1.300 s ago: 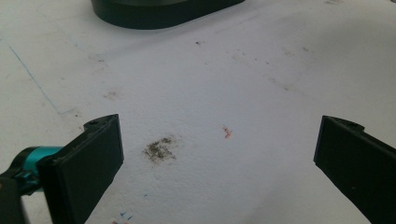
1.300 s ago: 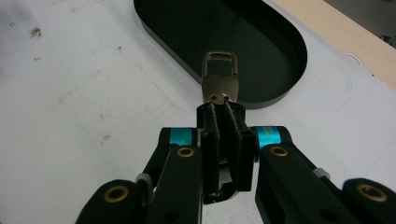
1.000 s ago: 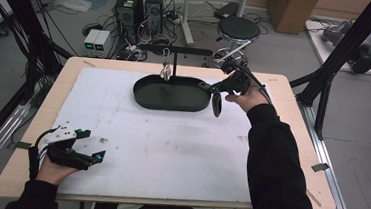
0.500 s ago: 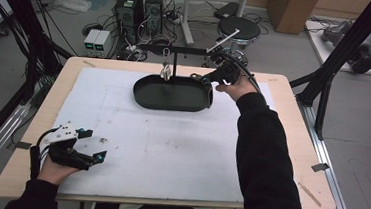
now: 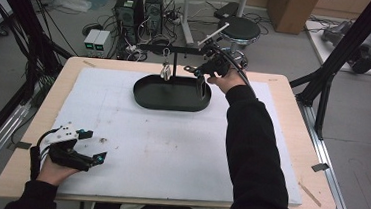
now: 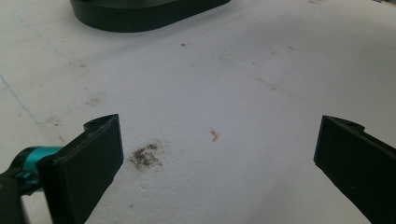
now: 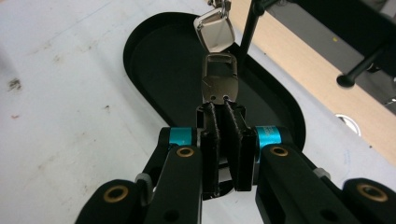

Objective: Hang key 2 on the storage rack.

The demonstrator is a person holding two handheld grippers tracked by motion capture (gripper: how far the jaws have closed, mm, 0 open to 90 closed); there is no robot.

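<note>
A black oval tray (image 5: 144, 99) lies at the far middle of the white mat, with a thin black T-shaped stand (image 5: 175, 50) rising behind it. A shiny metal tag (image 5: 166, 72) hangs from the stand's bar. My right gripper (image 5: 196, 71) is over the tray's right end, just right of the hanging tag. In the right gripper view it (image 7: 219, 109) is shut on a small flat metal piece with a rectangular loop (image 7: 219, 86), held just below the hanging tag (image 7: 215, 30). My left gripper (image 5: 95, 147) rests at the mat's near left, jaws wide open (image 6: 217, 154) with nothing between them.
The white mat (image 5: 170, 148) covers most of the wooden table (image 5: 285, 87). A small brown smudge (image 6: 145, 156) marks the mat by the left gripper. Beyond the far edge stand computer towers (image 5: 141, 5) and a stool (image 5: 239, 28). Black frame posts (image 5: 337, 61) rise at the right.
My right gripper has moved left and farther away with the metal piece, from the tray's right side toward the stand's bar. The left gripper has stayed put.
</note>
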